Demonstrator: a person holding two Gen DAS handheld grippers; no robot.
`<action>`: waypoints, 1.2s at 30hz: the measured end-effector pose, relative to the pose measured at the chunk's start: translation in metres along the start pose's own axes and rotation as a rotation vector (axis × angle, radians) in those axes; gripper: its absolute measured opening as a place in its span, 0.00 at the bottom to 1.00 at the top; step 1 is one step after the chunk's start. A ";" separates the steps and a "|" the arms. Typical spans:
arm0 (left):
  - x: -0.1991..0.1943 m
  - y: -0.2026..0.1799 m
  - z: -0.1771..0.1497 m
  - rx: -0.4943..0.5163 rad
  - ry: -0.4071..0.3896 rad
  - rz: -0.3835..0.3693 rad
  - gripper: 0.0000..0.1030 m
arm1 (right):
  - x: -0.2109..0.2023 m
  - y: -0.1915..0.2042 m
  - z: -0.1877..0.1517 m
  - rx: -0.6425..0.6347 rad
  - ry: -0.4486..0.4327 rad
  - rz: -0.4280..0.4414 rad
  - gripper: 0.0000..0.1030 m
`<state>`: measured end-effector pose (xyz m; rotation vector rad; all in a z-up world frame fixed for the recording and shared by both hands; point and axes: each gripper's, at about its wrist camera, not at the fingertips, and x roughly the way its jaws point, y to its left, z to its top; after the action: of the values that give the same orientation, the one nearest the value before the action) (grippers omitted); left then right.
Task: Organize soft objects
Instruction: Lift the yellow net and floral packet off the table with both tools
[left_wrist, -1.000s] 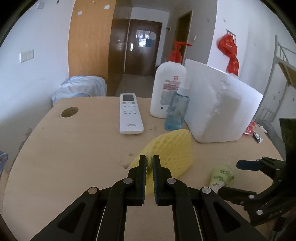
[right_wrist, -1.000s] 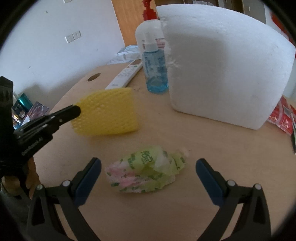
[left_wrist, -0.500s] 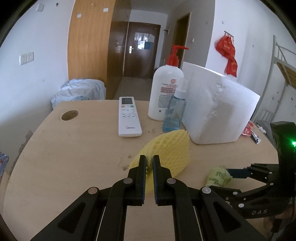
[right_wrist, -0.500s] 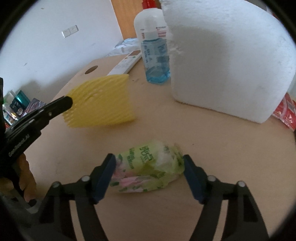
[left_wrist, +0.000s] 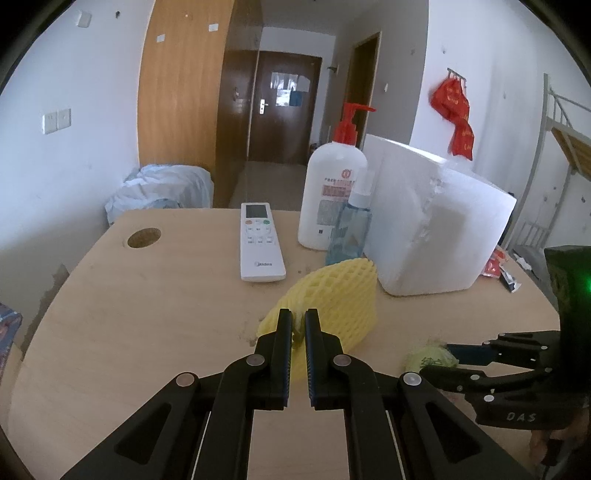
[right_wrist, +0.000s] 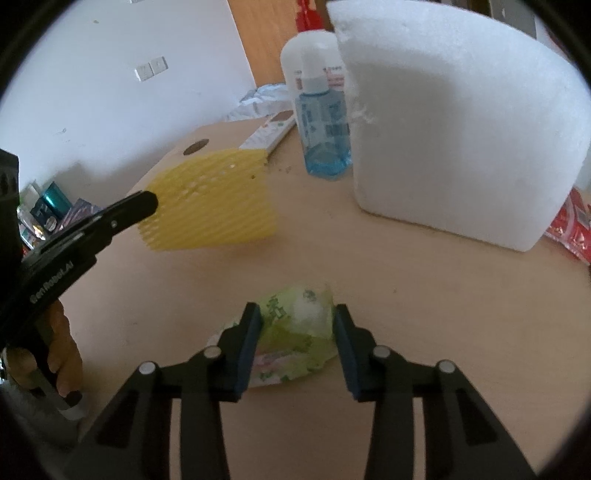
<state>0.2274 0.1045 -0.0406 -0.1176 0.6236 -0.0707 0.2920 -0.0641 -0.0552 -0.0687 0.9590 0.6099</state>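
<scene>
On the wooden table (left_wrist: 110, 332), your left gripper (left_wrist: 299, 317) is pinching the yellow foam net (right_wrist: 214, 206) in the air, and your right gripper (right_wrist: 297, 325) is closing around the green tissue pack (right_wrist: 295, 332). You are probably finishing this second grasp, so the next move is asking for a gentle squeeze before lifting.

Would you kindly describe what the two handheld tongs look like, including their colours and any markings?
Both are black linkage frames with silver pivot pins. The left tongs have black ribbed pads and white lettering reading "Gen Robot.AI" along one arm. The right tongs have blue pads, "DAS" written on one arm, and a green light on the body. No cables or sleeves show.
</scene>
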 end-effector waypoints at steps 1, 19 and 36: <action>-0.001 0.000 0.000 0.001 -0.004 0.000 0.07 | 0.000 0.000 0.001 0.000 -0.004 0.002 0.43; -0.010 -0.005 0.001 0.017 -0.045 0.013 0.07 | -0.016 0.001 0.005 0.017 -0.059 0.020 0.20; -0.067 -0.032 0.012 0.058 -0.146 -0.028 0.07 | -0.084 0.004 0.003 0.014 -0.227 -0.019 0.20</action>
<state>0.1792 0.0808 0.0116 -0.0747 0.4741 -0.1066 0.2563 -0.0982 0.0132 0.0037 0.7419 0.5798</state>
